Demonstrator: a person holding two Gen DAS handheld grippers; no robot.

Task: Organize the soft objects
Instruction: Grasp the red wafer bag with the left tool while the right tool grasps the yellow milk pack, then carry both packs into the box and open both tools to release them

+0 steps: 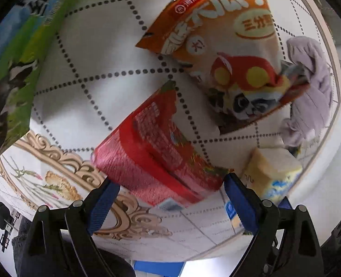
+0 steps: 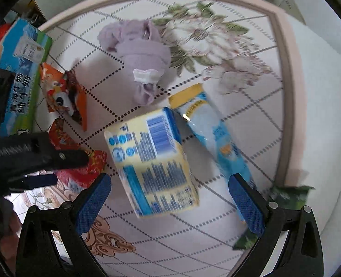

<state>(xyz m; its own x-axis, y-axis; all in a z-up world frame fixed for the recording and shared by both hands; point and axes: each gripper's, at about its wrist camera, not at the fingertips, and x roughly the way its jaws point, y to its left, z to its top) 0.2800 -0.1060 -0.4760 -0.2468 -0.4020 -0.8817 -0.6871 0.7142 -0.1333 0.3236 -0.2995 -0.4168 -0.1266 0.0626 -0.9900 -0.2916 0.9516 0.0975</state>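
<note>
1. Landmark here: yellow pack [image 2: 155,164], a blocky soft-wrapped brick with blue print and a barcode, lying tilted near the middle of the tablecloth [image 2: 251,120].
2. Right gripper [image 2: 170,198] wide open, blue textured pads either side of the pack's near end, not touching it.
3. Left gripper [image 1: 171,198] also spread open, hovering just over the near edge of the red pouch [image 1: 156,152]; no clear contact visible. Seen from the right wrist, sits left of the yellow pack.
4. Red pouch: crinkly foil, flat and rectangular, just left of the yellow pack with only a narrow gap.
5. Blue sachet [image 2: 216,138]: long, glossy, yellow-topped, hugging the pack's right side, running diagonally toward the near right.
6. Lilac cloth [image 2: 140,55]: bunched, wrinkly knit with a white label, beyond the pack, a small strip of bare cloth between.
7. Orange bag [image 1: 228,53]: shiny, puffy, panda cartoon on it, beyond-left of the pack, near the red pouch.
8. Green-blue box [image 2: 20,76]: stiff carton, far left of the pack.
9. Pink rim [image 2: 285,92] curves round beyond and right of the pack; open floral patch between rim and cloth is the roomiest bit.
10. Green wrapper [image 2: 288,196] near-right of the pack, past the sachet.
</note>
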